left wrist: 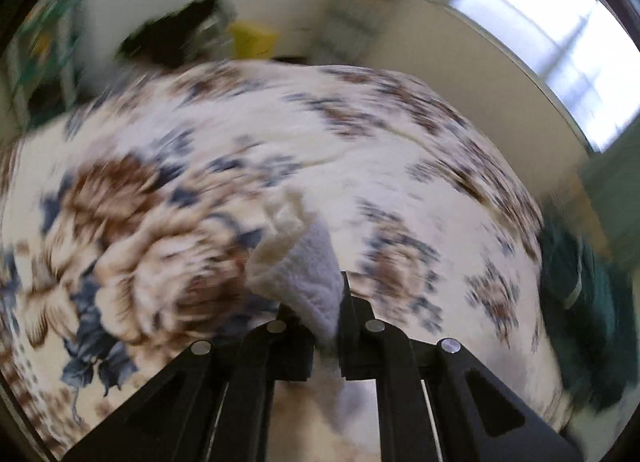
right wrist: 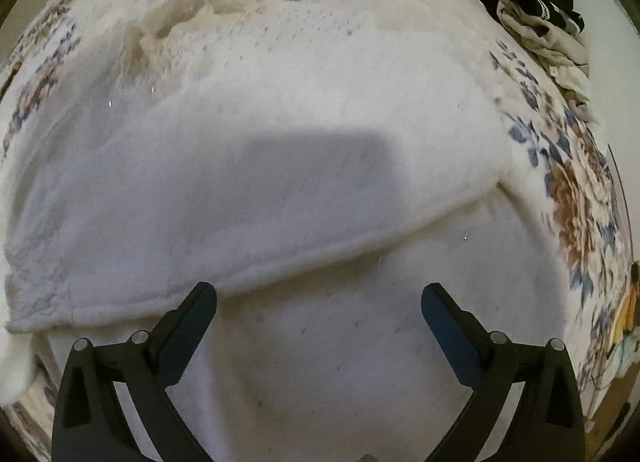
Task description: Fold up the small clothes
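1. We see the left gripper (left wrist: 320, 314) pinching a bunched fold of the fuzzy white garment (left wrist: 298, 262) above the floral bedspread (left wrist: 132, 198);
2. The right gripper (right wrist: 319, 304) stands spread wide above the garment (right wrist: 280, 190), which lies flat, its thick hem curving near the fingertips (right wrist: 202, 296); crumpled clothes (right wrist: 540, 22) sit far right.

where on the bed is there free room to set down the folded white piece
Free: the floral bedspread beyond the left hand-held gripper. Crowded: the white garment fills the middle under the right hand-held gripper; a clothes pile takes the far-right corner.

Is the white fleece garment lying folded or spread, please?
Folded: the white fleece garment has one layer doubled over another, its hemmed edge crossing the lower layer.
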A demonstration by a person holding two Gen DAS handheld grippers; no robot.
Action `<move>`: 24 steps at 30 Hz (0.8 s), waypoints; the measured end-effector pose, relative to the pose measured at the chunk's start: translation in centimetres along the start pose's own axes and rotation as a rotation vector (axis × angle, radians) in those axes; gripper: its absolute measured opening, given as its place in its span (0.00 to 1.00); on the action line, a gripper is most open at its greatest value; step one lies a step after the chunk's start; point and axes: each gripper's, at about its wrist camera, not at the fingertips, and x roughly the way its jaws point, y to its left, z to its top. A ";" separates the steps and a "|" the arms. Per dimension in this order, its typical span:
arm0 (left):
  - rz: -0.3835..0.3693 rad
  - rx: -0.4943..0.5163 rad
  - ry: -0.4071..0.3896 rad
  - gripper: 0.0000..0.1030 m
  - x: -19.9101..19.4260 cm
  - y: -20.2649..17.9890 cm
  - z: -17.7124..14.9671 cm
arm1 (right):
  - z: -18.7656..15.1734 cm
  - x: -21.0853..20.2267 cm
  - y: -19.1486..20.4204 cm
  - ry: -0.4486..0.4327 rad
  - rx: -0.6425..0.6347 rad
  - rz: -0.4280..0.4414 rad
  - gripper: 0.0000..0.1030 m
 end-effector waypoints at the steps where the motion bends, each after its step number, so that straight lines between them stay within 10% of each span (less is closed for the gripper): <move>1: -0.020 0.051 0.006 0.06 -0.5 -2.3 -0.3 | 0.6 -0.2 -0.9 0.004 0.002 0.028 1.00; 7: -0.149 0.367 0.114 0.07 -1.4 -18.8 -6.9 | 3.7 -0.5 -7.5 0.109 -0.047 0.157 1.00; 14: -0.286 0.613 0.363 0.07 0.5 -36.1 -24.1 | 9.5 -2.6 -13.9 0.069 -0.137 0.231 1.00; 21: -0.229 0.650 0.513 0.11 1.9 -44.3 -35.0 | 10.5 -4.9 -25.2 0.067 -0.121 0.208 1.00; 24: -0.197 0.678 0.458 0.28 0.7 -44.5 -36.0 | 11.8 -3.8 -24.8 0.084 -0.118 0.221 1.00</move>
